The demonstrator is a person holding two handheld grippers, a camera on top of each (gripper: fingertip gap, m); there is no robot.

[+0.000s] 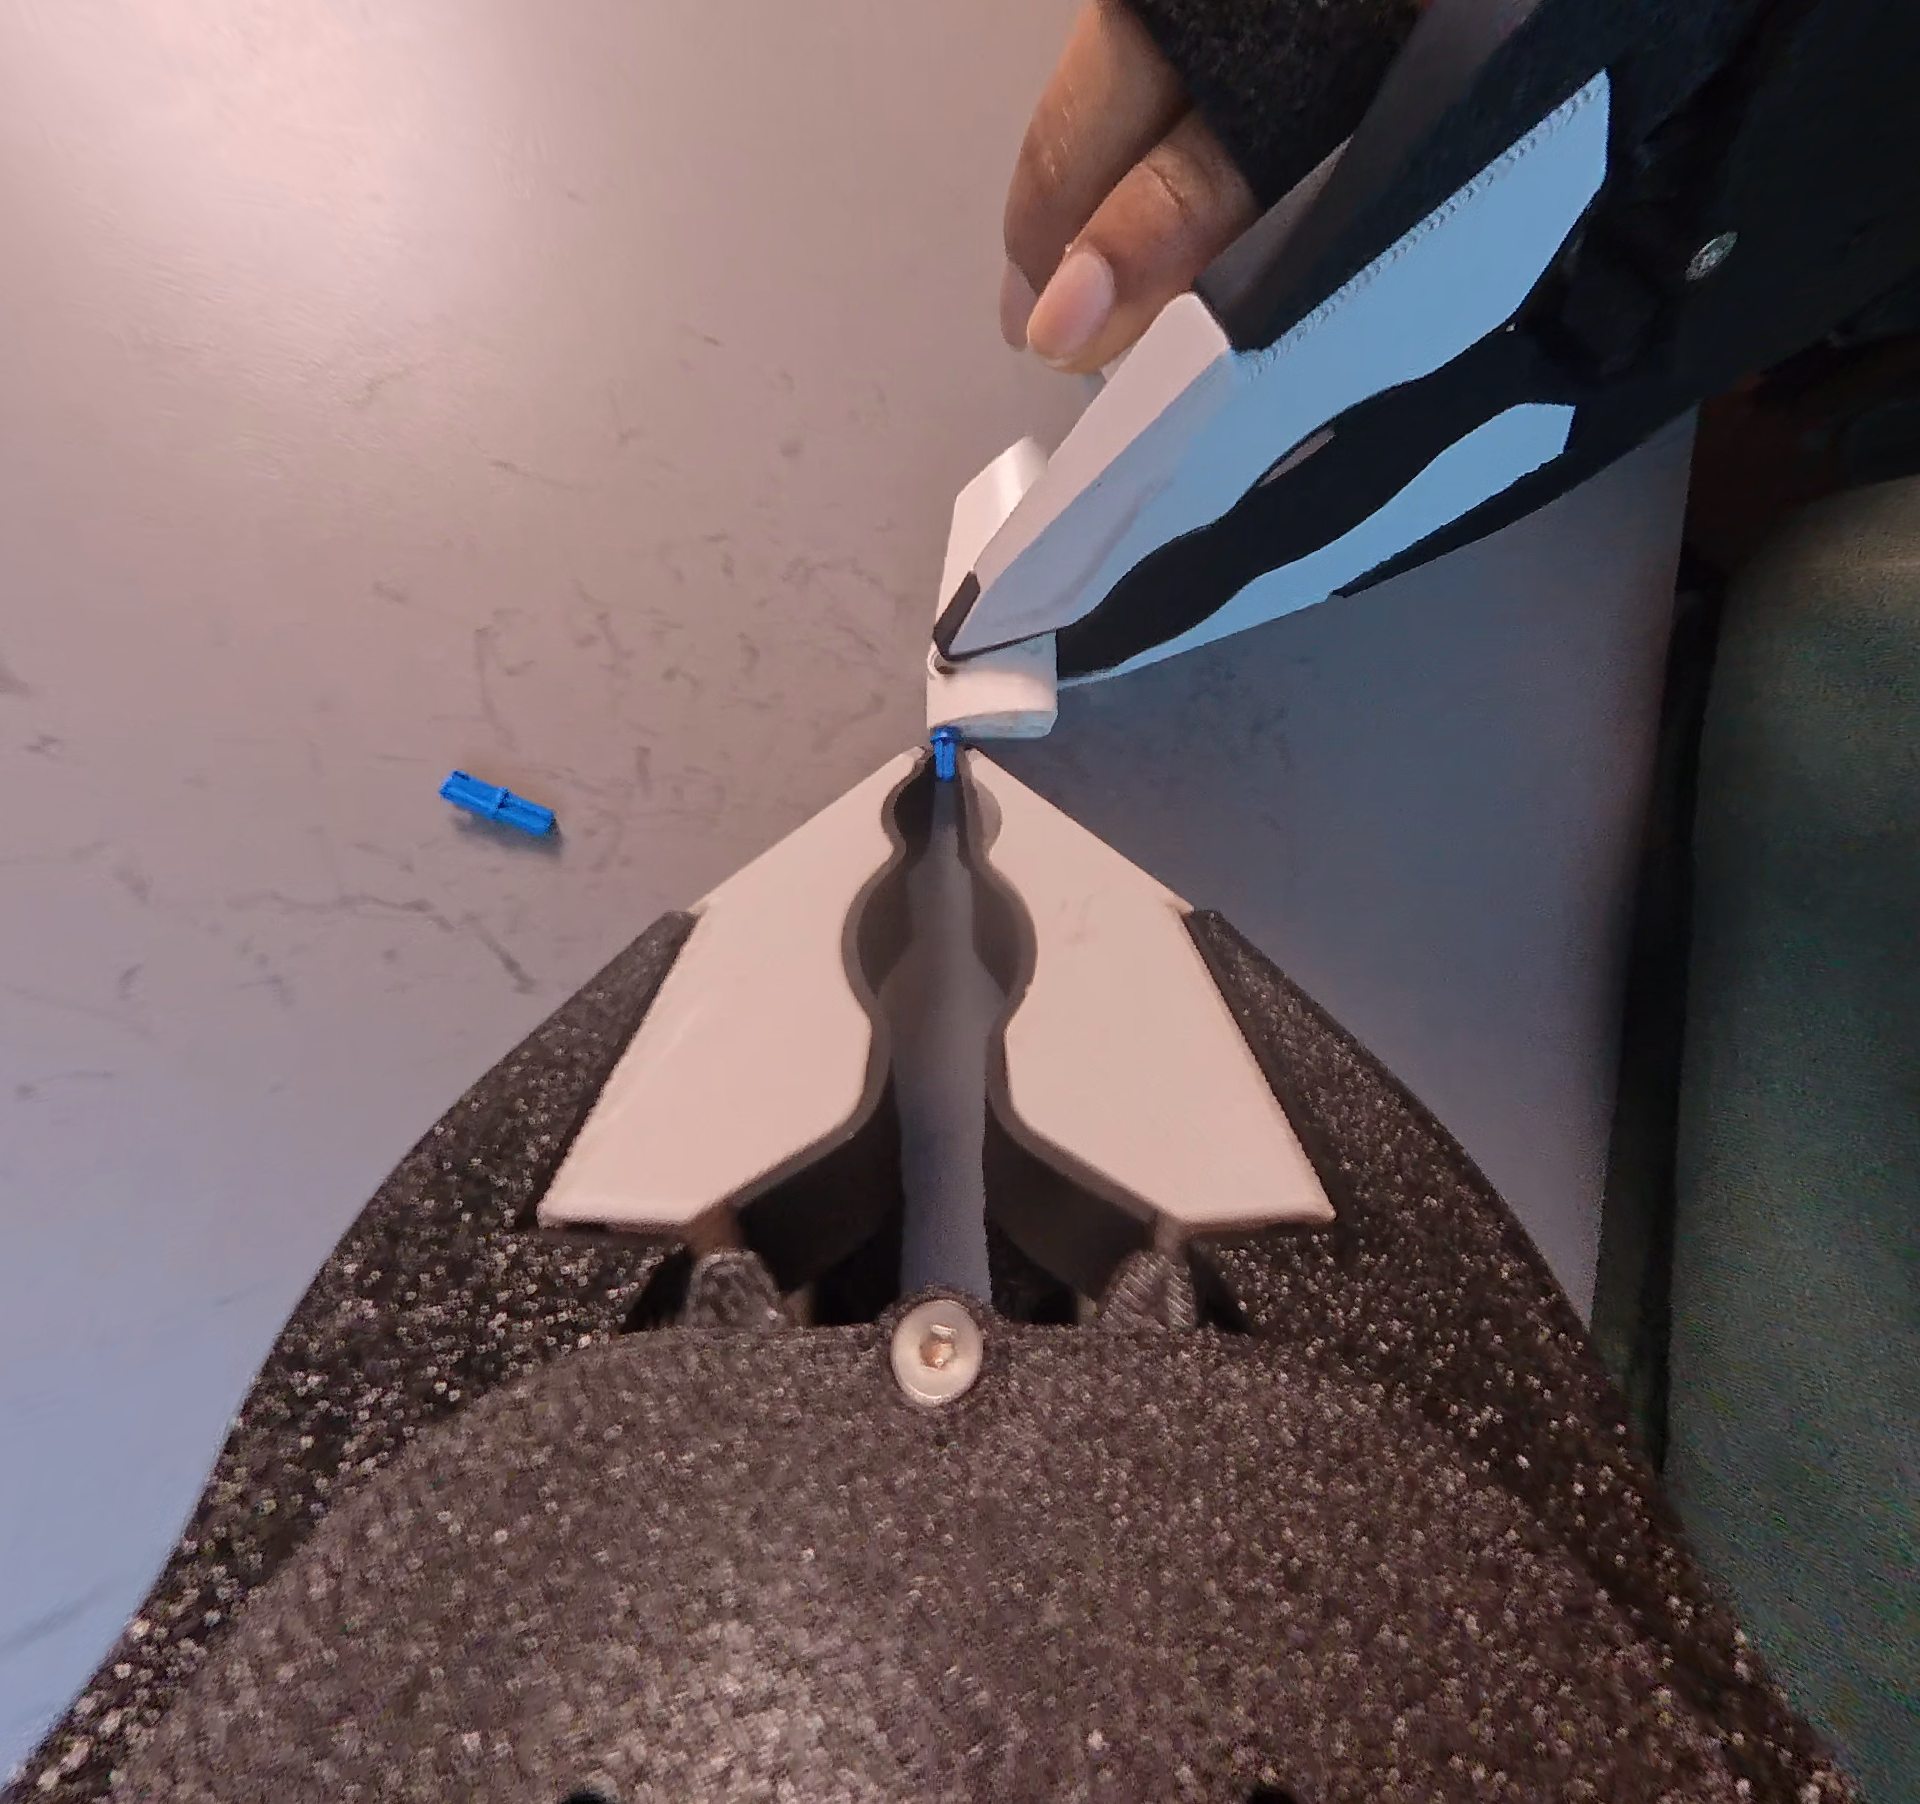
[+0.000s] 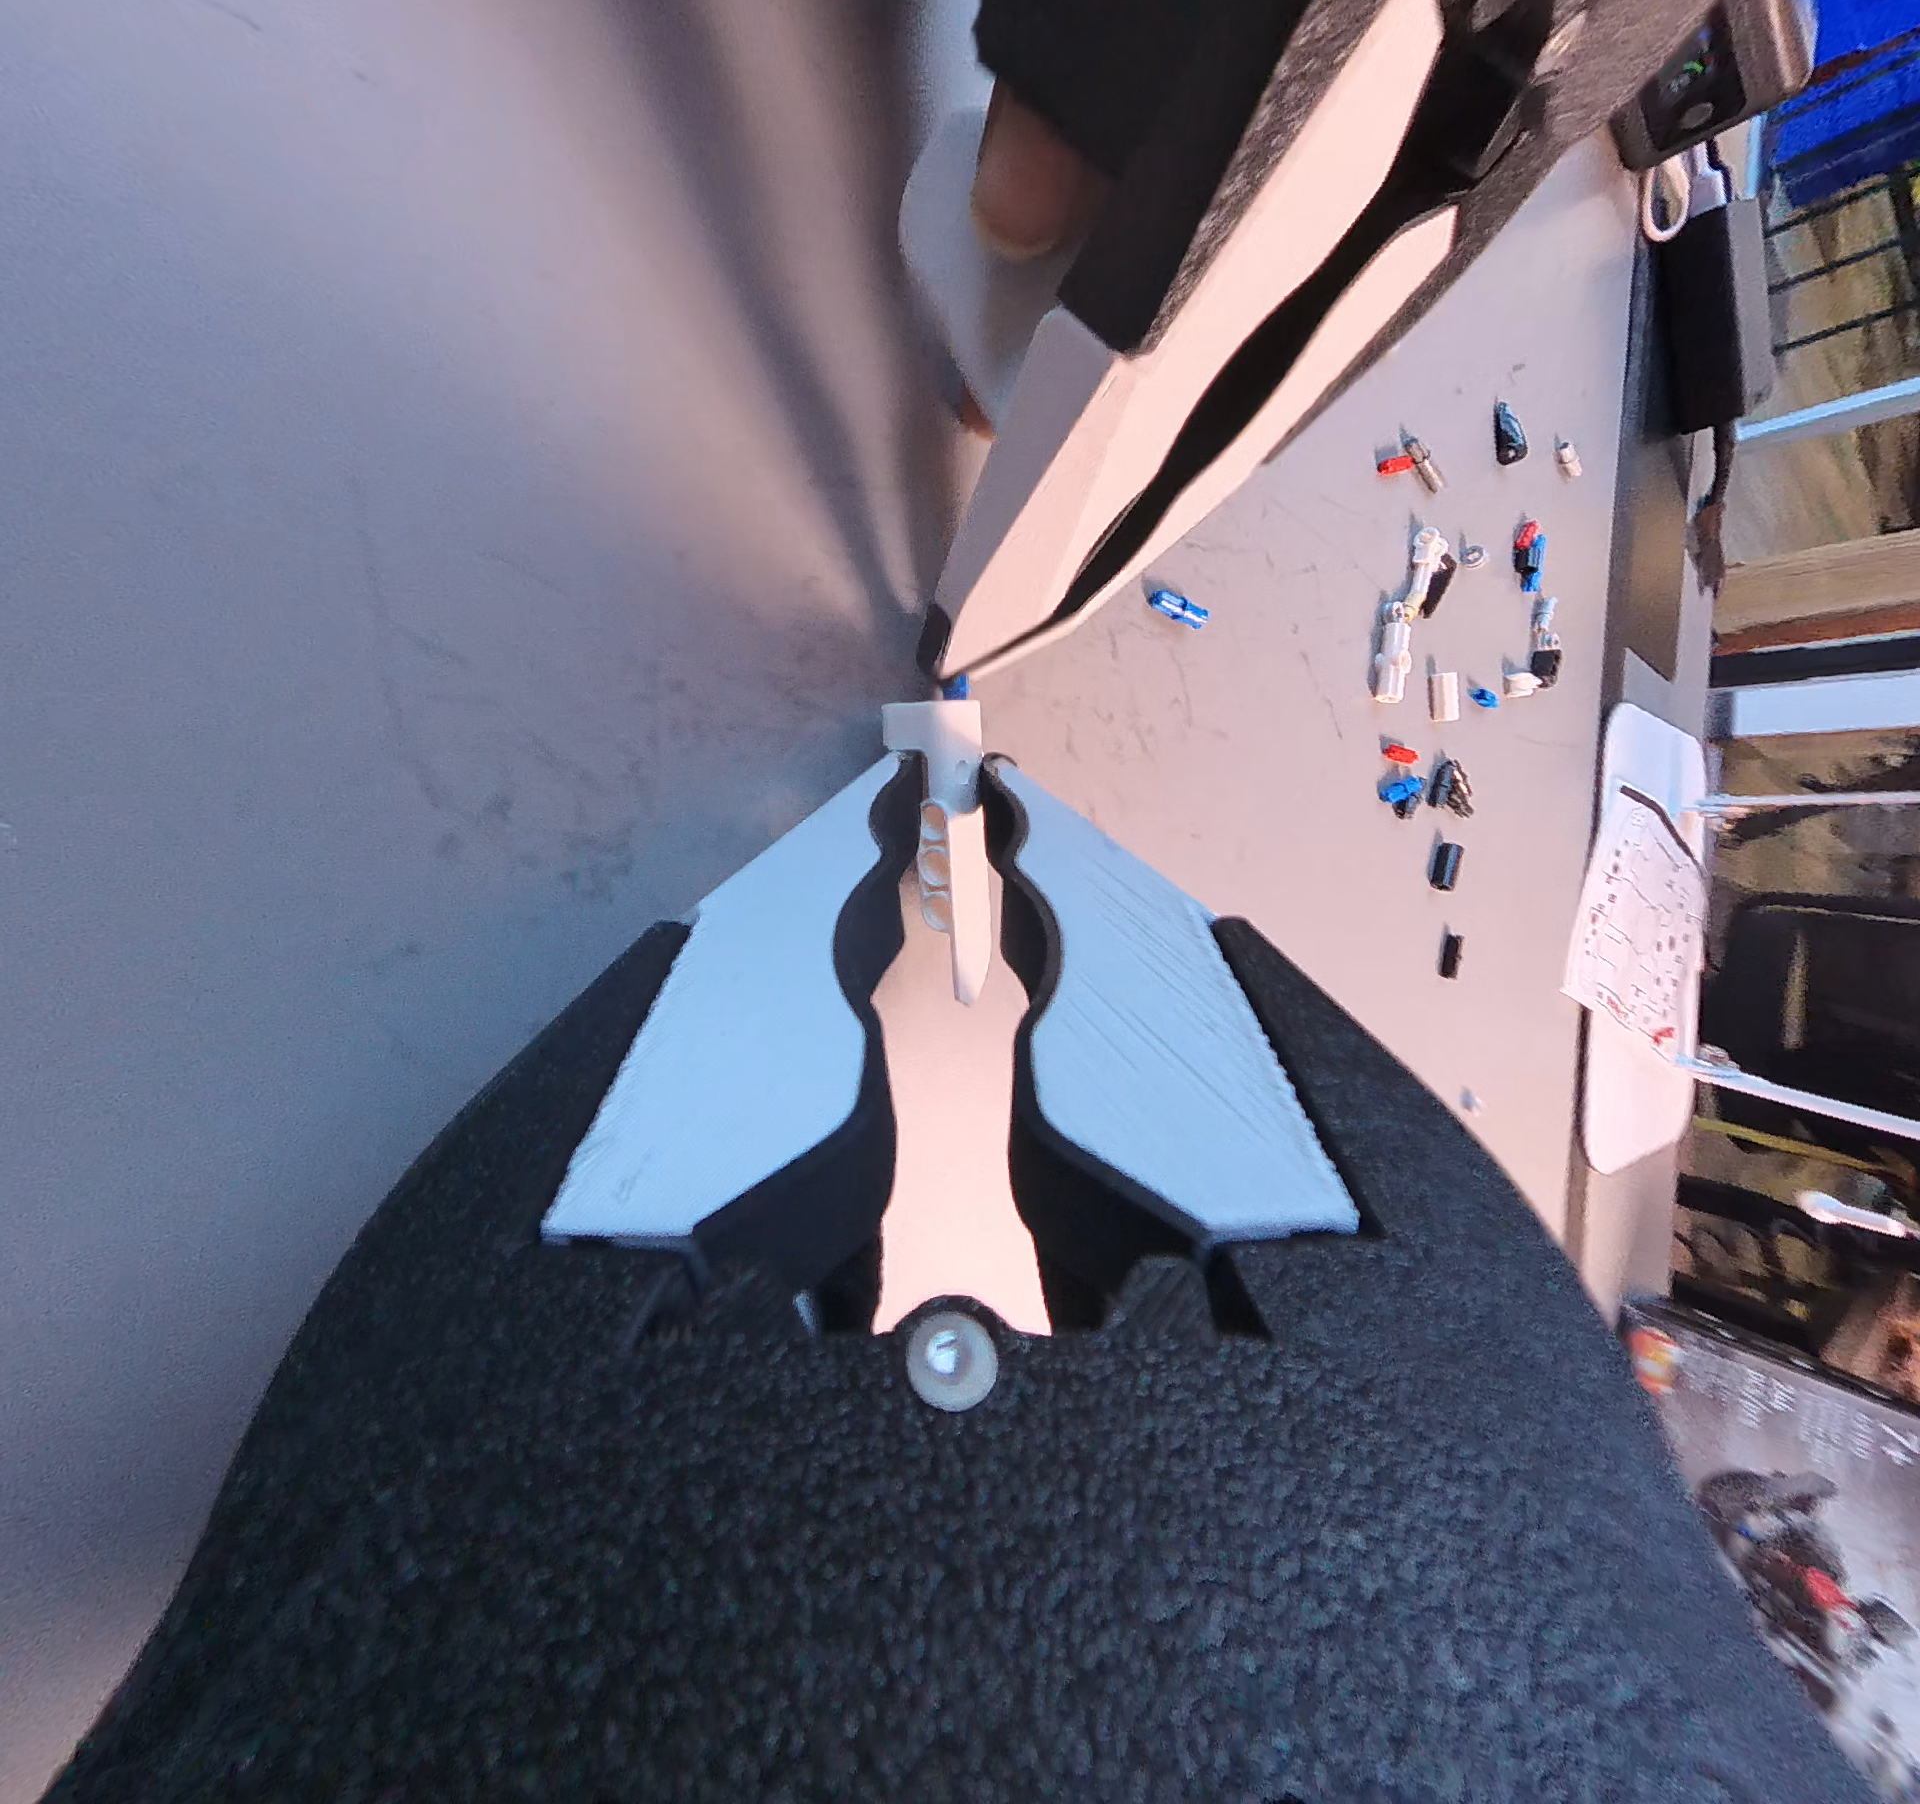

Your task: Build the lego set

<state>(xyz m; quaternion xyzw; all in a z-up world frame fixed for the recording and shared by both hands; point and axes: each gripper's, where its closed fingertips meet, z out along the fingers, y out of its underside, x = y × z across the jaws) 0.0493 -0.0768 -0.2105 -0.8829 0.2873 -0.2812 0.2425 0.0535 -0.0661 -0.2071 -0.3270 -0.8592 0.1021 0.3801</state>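
Much of the right wrist view is smeared by blur on its far side, and the blue pin (image 2: 957, 684) shows there only as a sliver behind the white beam (image 2: 940, 819). The left tongs (image 1: 943, 763) are pinched nearly closed on that small blue pin (image 1: 943, 755), whose tip touches, or nearly touches, the white beam (image 1: 992, 700) just ahead. The right tongs (image 2: 945, 767) are closed on the beam, a white part with a row of holes that runs back between the fingers. A second blue pin (image 1: 499, 805) lies on the grey worktop (image 1: 416, 404) well off to the left of the left tongs. Beyond the right tongs, to their right, loose parts (image 2: 1455, 642) in red, blue, black and white are scattered, with an instruction sheet (image 2: 1642, 933) and a box (image 2: 1787, 1505) at the worktop's edge; the print on both is too small to make out.
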